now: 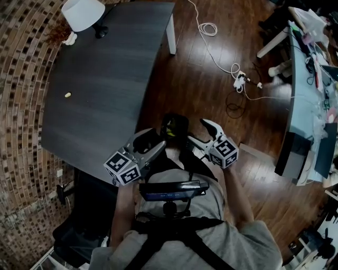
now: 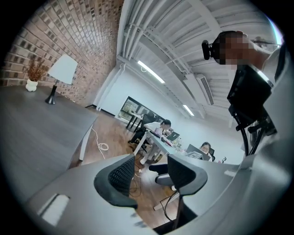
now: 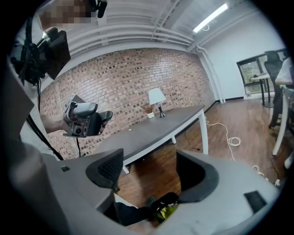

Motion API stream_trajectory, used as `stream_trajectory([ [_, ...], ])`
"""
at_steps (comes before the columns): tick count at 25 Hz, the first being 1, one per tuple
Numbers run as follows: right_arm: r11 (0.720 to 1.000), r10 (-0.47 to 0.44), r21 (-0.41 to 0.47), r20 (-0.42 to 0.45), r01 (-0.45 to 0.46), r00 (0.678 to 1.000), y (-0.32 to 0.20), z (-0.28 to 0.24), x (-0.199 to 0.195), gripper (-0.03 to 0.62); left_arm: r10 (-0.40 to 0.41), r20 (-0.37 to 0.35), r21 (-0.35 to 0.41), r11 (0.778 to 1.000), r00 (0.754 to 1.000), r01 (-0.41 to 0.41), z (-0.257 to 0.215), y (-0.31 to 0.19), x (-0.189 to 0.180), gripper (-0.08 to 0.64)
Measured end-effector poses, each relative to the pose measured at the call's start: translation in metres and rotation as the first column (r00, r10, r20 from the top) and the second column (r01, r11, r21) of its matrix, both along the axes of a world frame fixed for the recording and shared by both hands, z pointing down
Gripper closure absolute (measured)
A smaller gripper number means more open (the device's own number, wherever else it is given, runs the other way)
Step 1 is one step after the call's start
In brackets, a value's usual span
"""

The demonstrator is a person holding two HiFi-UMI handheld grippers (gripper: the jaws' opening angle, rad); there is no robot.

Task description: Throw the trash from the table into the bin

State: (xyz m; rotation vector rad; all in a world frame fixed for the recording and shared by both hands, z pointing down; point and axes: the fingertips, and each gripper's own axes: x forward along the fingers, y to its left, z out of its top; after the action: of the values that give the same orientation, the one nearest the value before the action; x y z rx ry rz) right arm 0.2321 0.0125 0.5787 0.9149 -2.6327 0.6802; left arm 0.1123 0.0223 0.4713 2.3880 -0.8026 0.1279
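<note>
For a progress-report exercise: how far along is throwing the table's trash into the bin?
Done: something yellow-green already lies in the black bin. In hand: nothing; the left gripper and right gripper are open and empty. Left: one small pale scrap on the table.

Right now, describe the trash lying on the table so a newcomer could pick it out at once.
Find the dark grey table by the brick wall. A white-shaded lamp and a small white vase stand at its far end; nearer, close to the wall-side edge, lies a tiny pale yellow scrap. It alone lies flat on the bare top, far smaller than both.
</note>
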Motion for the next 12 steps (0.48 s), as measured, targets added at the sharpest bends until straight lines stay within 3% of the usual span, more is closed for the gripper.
stream_trajectory([
  [12, 0.999, -0.048, -0.007, -0.028, 0.048, 0.998, 0.005, -0.004, -0.003, 0.236, -0.041, 0.012, -0.041, 0.998, 0.999, 0.042, 0.028, 0.008, -0.001, 0.334],
])
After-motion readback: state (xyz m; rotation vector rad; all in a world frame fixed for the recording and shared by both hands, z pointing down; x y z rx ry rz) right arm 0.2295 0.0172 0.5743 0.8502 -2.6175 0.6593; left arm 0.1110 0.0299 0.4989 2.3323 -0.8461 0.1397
